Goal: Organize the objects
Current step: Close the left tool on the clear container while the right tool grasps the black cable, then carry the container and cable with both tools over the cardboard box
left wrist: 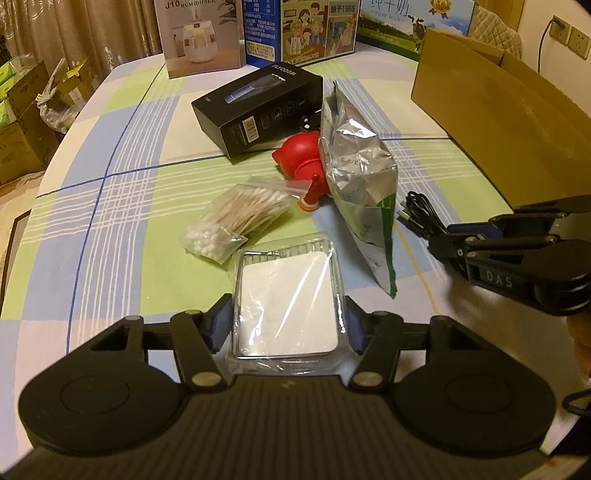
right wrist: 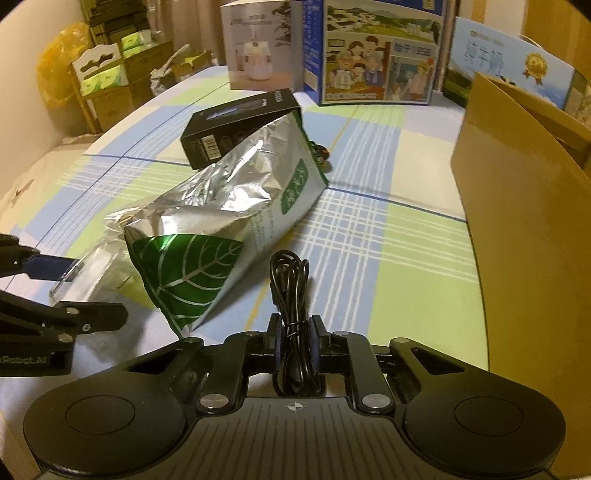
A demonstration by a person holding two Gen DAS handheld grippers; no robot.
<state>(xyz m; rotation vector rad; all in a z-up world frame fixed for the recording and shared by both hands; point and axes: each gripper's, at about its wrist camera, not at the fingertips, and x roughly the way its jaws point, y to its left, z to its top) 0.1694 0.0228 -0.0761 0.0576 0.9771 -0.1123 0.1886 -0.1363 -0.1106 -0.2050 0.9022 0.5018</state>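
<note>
My left gripper is shut on a clear plastic case with a white pad inside, near the table's front edge. My right gripper is shut on a coiled black cable; it also shows in the left wrist view at the right, with the cable sticking out. A silver and green foil bag lies between the two grippers. A bag of cotton swabs, a red toy and a black product box lie beyond.
An open brown cardboard box stands at the right. A humidifier box, a blue carton and a milk box stand along the far edge of the plaid tablecloth. Stacked cartons sit off the table at left.
</note>
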